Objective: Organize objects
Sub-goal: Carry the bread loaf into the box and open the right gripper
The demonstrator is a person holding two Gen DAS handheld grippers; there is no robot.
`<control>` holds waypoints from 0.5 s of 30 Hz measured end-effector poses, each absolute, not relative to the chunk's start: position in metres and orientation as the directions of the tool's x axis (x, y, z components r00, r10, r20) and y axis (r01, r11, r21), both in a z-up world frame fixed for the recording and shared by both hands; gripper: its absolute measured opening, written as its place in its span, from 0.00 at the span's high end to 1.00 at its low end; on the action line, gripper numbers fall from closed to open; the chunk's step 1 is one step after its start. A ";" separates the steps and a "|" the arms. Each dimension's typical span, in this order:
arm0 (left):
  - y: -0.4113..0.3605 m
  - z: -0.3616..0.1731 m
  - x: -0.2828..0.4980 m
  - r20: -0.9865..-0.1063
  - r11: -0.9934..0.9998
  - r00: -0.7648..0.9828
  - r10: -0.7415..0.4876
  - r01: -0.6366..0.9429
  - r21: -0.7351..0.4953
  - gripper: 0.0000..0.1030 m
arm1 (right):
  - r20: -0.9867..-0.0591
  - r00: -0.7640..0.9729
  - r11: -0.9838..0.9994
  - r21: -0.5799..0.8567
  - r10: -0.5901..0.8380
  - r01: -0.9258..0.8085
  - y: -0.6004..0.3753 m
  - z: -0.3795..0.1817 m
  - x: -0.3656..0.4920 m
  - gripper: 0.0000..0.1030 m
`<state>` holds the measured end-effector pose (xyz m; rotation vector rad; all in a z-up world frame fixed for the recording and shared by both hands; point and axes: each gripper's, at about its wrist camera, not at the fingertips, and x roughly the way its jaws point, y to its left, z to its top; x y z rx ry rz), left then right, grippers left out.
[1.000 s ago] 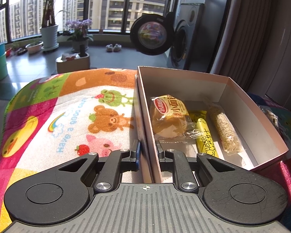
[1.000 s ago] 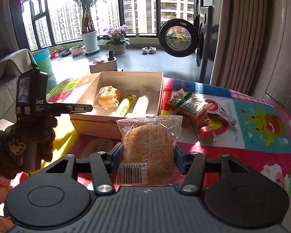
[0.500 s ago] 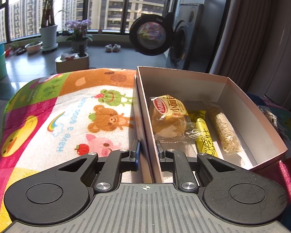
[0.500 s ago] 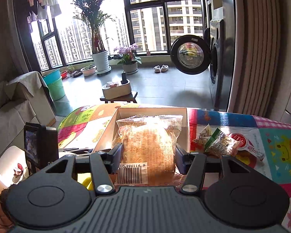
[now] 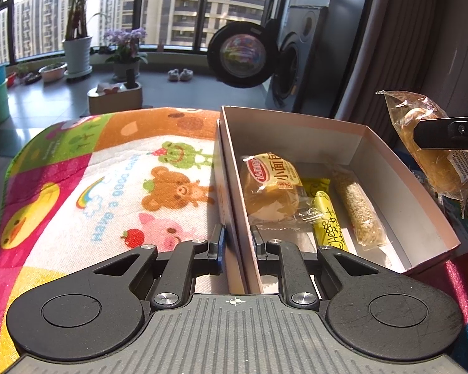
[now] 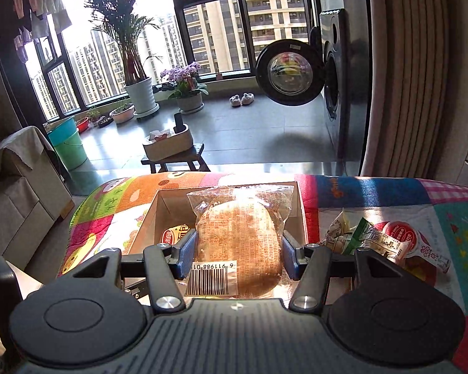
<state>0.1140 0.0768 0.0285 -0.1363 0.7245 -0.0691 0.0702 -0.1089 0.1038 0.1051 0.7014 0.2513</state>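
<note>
Blocking most of the cardboard box (image 6: 299, 205) in the right wrist view, a clear-wrapped bread bun (image 6: 238, 243) sits pinched between the blue pads of the right tongs (image 6: 237, 257), barcode end toward the camera, so that only a red-labelled corner of one packet inside shows past it. From the left wrist view the same bun (image 5: 436, 159) hangs in the air beyond the box's right wall, above the level of its rim, held by one dark finger (image 5: 436, 132) of the right tongs that enters from the frame edge; the rest of that tool is cut off. The left tongs (image 5: 236, 244) stand narrow, closed on the near left wall of the box (image 5: 296, 127), one finger outside and one inside. Three packets lie in the box: one wrapped bun with a red label (image 5: 273, 187), one yellow stick packet (image 5: 327, 221) printed with the word cheese, and one clear tube of pale grains (image 5: 357, 208), side by side from left to right. The near end of the box floor is hidden behind the tongs' body. The box rests on a cartoon-animal cloth (image 5: 109, 193) that covers the worktop. To the right of the box in the right wrist view lies a heap of loose snacks (image 6: 380, 240); a green-edged wrapper and a round red-lidded cup can be made out, but the pieces overlap and their number cannot be counted.
</note>
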 end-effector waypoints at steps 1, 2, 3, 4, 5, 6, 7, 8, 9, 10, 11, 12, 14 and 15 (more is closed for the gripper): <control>0.077 0.029 0.114 -0.655 0.989 0.747 -0.109 0.015 -0.147 0.83 | -0.623 0.737 0.965 0.180 0.261 -0.189 -0.108 0.102 0.071 0.47; 0.076 0.028 0.114 -0.655 0.989 0.748 -0.109 0.015 -0.147 0.83 | -0.622 0.739 0.966 0.182 0.259 -0.185 -0.108 0.101 0.071 0.47; 0.076 0.028 0.113 -0.654 0.989 0.749 -0.109 0.014 -0.148 0.83 | -0.623 0.738 0.965 0.185 0.260 -0.184 -0.109 0.099 0.071 0.47; 0.076 0.028 0.113 -0.654 0.989 0.749 -0.109 0.014 -0.149 0.83 | -0.624 0.735 0.964 0.191 0.264 -0.185 -0.110 0.097 0.072 0.47; 0.076 0.028 0.113 -0.653 0.989 0.749 -0.109 0.013 -0.150 0.83 | -0.625 0.732 0.962 0.196 0.271 -0.189 -0.110 0.096 0.072 0.46; 0.077 0.028 0.113 -0.653 0.989 0.749 -0.109 0.014 -0.149 0.83 | -0.624 0.731 0.961 0.200 0.276 -0.193 -0.111 0.094 0.072 0.45; 0.077 0.028 0.113 -0.653 0.989 0.749 -0.110 0.014 -0.149 0.83 | -0.623 0.729 0.959 0.205 0.282 -0.196 -0.112 0.093 0.071 0.38; 0.077 0.028 0.113 -0.653 0.989 0.749 -0.110 0.014 -0.150 0.83 | -0.622 0.731 0.959 0.206 0.281 -0.194 -0.112 0.091 0.070 0.36; 0.077 0.028 0.113 -0.653 0.989 0.749 -0.109 0.014 -0.149 0.83 | -0.622 0.732 0.960 0.204 0.277 -0.191 -0.112 0.090 0.069 0.35; 0.077 0.028 0.113 -0.653 0.989 0.749 -0.108 0.015 -0.147 0.83 | -0.622 0.732 0.961 0.203 0.276 -0.190 -0.113 0.089 0.068 0.35; 0.076 0.028 0.113 -0.653 0.989 0.749 -0.108 0.015 -0.146 0.83 | -0.623 0.732 0.961 0.203 0.275 -0.188 -0.115 0.089 0.066 0.35; 0.077 0.028 0.113 -0.653 0.989 0.750 -0.107 0.015 -0.145 0.83 | -0.624 0.732 0.962 0.203 0.271 -0.183 -0.118 0.088 0.065 0.35; 0.077 0.028 0.113 -0.653 0.989 0.750 -0.107 0.015 -0.146 0.83 | -0.626 0.735 0.965 0.201 0.260 -0.170 -0.124 0.087 0.062 0.34; 0.077 0.028 0.113 -0.653 0.989 0.749 -0.107 0.015 -0.146 0.83 | -0.627 0.737 0.967 0.200 0.251 -0.159 -0.130 0.086 0.061 0.34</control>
